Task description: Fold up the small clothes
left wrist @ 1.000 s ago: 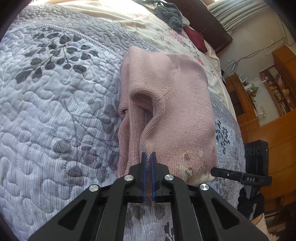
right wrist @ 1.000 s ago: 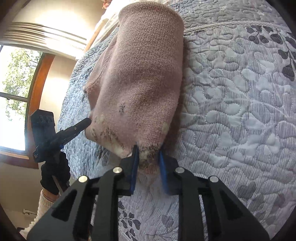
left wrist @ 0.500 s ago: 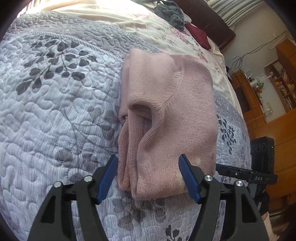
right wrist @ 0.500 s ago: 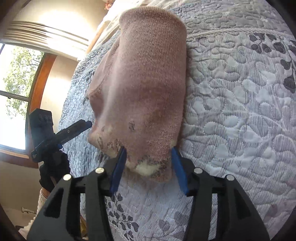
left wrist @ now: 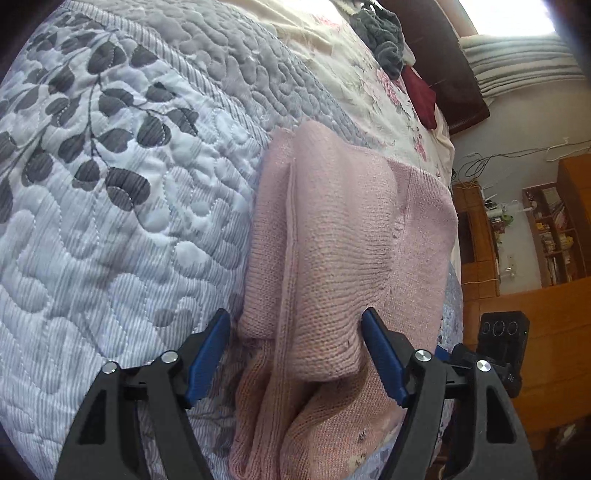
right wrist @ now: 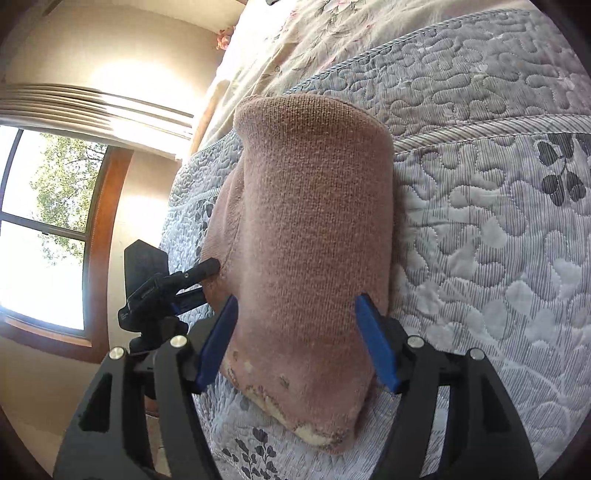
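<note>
A small pink knit sweater (left wrist: 343, 254) lies folded on a grey quilted bedspread (left wrist: 110, 206). My left gripper (left wrist: 295, 354) stands open, its blue pads on either side of the sweater's near folded edge, not clamping it. In the right wrist view the same sweater (right wrist: 314, 240) looks brownish pink, with a white patterned hem (right wrist: 314, 435) nearest the camera. My right gripper (right wrist: 299, 339) is open too, straddling the sweater just above that hem. The left gripper (right wrist: 195, 284) shows at the sweater's left side in the right wrist view.
A cream floral sheet (left wrist: 369, 74) covers the far end of the bed, with a dark grey garment (left wrist: 384, 33) and a dark red one (left wrist: 419, 96) on it. Wooden shelves (left wrist: 546, 236) stand beyond the bed's right edge. A window (right wrist: 40, 229) is on the left.
Both grippers were shut on the sweater's hem a second ago. They have let go, opened wide and moved forward low over the folded sweater, which now lies flat.
</note>
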